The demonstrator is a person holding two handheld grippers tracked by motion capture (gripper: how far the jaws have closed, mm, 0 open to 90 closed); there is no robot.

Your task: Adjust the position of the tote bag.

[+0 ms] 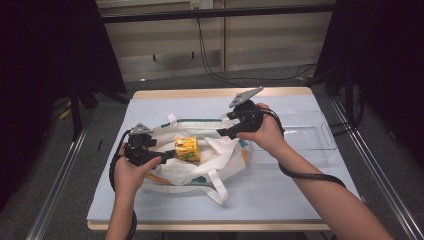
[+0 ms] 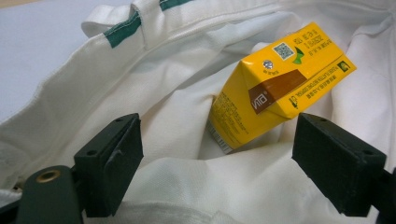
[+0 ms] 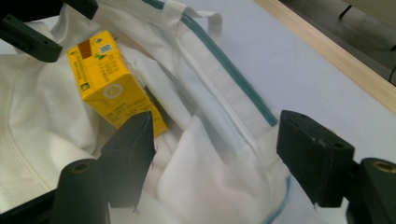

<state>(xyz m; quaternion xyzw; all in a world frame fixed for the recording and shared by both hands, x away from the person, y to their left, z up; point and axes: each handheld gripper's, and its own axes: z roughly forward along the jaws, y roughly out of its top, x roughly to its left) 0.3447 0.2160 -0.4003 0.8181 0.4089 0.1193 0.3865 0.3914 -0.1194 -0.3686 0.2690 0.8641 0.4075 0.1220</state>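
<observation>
Both pairs of jaws are standing apart with nothing pinched between them. The left gripper point(image 1: 167, 154) is pointing into the white cloth bag point(image 1: 220, 155) from its left side; the right gripper point(image 1: 223, 132) is hovering over the bag's far right rim. The yellow carton point(image 1: 187, 149) is lying tilted inside the open bag, near the desk's middle. A clear plastic tray point(image 1: 310, 135) is sitting toward the right edge. The pale blue desk point(image 1: 280, 195) is showing a wooden far edge; grey floor, cables and dark curtains are surrounding it.
</observation>
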